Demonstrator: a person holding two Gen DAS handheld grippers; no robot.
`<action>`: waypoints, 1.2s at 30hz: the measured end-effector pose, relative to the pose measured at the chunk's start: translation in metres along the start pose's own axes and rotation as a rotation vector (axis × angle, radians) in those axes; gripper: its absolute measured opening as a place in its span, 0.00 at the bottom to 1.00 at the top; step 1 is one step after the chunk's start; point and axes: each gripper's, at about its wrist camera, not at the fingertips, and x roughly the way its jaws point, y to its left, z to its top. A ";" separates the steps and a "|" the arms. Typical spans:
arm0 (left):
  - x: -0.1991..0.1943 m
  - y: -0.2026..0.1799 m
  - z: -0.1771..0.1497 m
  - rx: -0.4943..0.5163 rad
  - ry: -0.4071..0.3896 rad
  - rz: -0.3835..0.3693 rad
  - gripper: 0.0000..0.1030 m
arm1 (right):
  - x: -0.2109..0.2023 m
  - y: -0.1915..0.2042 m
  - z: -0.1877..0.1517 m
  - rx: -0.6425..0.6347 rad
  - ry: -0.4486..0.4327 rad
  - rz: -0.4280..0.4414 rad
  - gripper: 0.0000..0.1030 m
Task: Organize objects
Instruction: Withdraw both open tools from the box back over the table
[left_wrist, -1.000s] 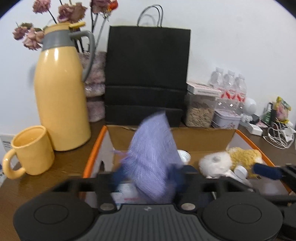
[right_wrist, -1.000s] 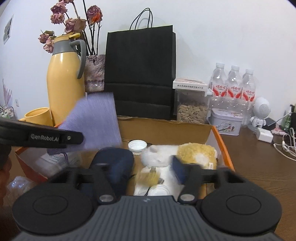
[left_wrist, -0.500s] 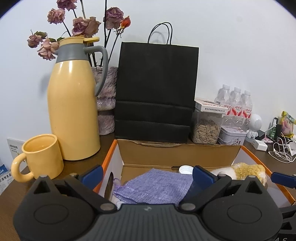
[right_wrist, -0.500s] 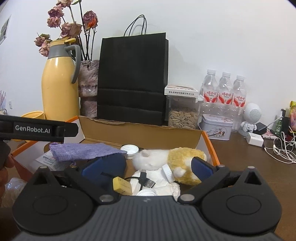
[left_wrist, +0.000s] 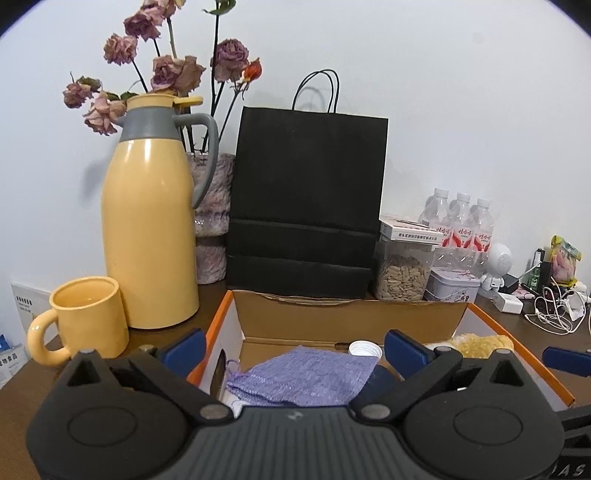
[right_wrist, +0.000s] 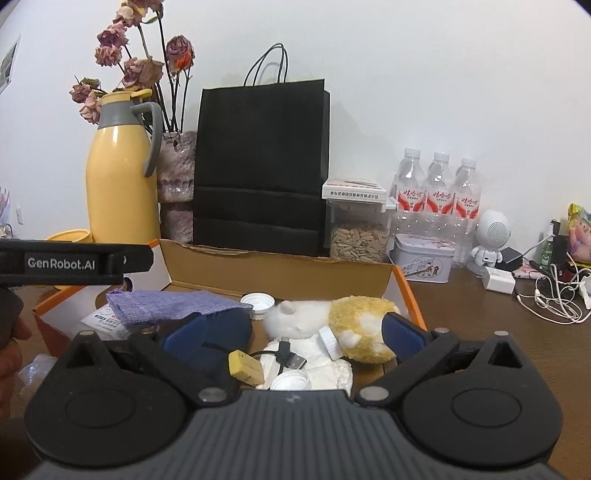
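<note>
The purple cloth (left_wrist: 301, 376), pinched upright between the fingers a second ago, now lies flat in the cardboard box (left_wrist: 347, 317) at lower centre. The left gripper (left_wrist: 295, 350) and the right gripper (right_wrist: 291, 334) have just been opening; both stand wide, holding nothing. Each tilts slightly downward over the box, the right above a plush toy (right_wrist: 332, 319).

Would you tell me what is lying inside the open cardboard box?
Inside the cardboard box: a purple cloth pouch, a plush toy, white bottle caps, a cable, a yellow block and crumpled tissue. The pouch partly covers a printed leaflet.
</note>
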 end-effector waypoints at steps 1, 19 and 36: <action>-0.003 0.000 -0.001 0.003 -0.008 -0.003 1.00 | -0.003 0.000 0.000 -0.001 -0.005 0.001 1.00; -0.066 0.012 -0.035 0.039 -0.031 0.018 1.00 | -0.054 0.000 -0.036 -0.024 0.013 -0.037 1.00; -0.104 0.037 -0.066 -0.003 0.052 0.015 1.00 | -0.084 0.002 -0.065 -0.005 0.107 0.006 1.00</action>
